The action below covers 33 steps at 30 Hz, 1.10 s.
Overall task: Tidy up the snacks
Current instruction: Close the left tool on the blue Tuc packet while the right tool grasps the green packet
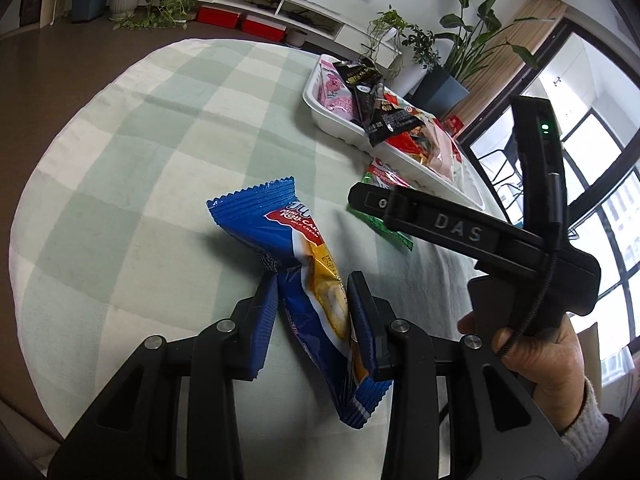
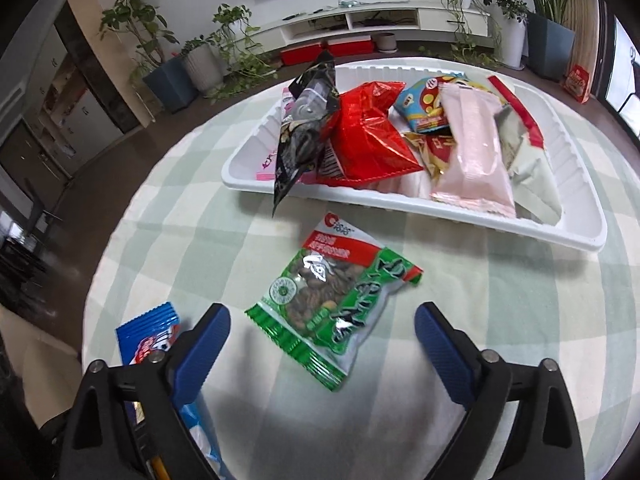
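Clenched on the blue roll-cake packet [image 1: 308, 276], the left claw [image 1: 316, 300] was carrying it; the right claw [image 2: 322, 332], released, needed to close on the green seed packet [image 2: 332, 304], then reach the white tray [image 2: 440, 216].

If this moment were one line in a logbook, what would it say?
left gripper: shut on blue roll-cake packet | right gripper: open over green seed packet on table | white plastic tray: holds snacks

green-checked tablecloth [image 2: 500, 300]; potted plants [image 2: 160, 60] by a white tv shelf [image 2: 384, 20]; red boxes [image 2: 304, 54] beneath
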### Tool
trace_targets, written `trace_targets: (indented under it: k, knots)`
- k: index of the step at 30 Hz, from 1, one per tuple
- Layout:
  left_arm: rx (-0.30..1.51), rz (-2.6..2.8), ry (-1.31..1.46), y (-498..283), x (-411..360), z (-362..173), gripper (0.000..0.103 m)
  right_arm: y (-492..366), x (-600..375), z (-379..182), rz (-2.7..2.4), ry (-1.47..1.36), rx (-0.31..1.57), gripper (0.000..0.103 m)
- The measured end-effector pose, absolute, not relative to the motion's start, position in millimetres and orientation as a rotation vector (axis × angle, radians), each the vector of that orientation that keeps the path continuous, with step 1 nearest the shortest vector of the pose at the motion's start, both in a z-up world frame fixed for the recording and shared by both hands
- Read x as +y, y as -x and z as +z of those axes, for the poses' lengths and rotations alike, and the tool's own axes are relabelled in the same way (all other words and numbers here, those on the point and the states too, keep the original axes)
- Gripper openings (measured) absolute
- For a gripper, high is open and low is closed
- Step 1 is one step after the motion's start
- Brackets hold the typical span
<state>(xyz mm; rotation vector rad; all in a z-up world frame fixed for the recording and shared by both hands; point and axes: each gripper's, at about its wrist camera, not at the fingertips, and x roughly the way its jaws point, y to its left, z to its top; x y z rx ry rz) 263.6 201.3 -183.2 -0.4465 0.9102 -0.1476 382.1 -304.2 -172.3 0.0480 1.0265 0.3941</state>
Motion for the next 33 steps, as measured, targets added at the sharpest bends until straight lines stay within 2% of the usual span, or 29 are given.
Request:
trace_targets:
  k: [9,12,15,16,21,23,26,33]
  knots:
    - [0.897,-0.151,0.483,-258,215,-185,0.033,-384,-290,-179,0.309,0.057,0.989,0.103]
    - [0.895,-0.153,0.483,-257,215,-185,0.033,-379,-286,-179,0.304,0.116,0.958,0.097]
    - [0.894,-0.15,0.481,-257,214,-185,0.033,-375,-291,-178,0.32,0.127,0.942,0.083]
    - [0.894,-0.149,0.479,-257,214,-185,0.033,-374,-294,-176,0.323,0.13,0.937,0.073]
    - [0.893,-0.144,0.471,-257,212,-184,0.033,-368,-311,-174,0.366,0.126,0.934,0.057]
    - [0.893,-0.144,0.47,-256,211,-184,0.033,-363,-323,-171,0.38,0.098,0.926,0.036]
    - [0.893,-0.145,0.461,-257,208,-184,0.033,-359,-338,-166,0.407,0.051,0.937,0.025]
    - [0.897,-0.139,0.447,-258,203,-184,0.033,-346,-356,-167,0.447,-0.003,0.949,0.025]
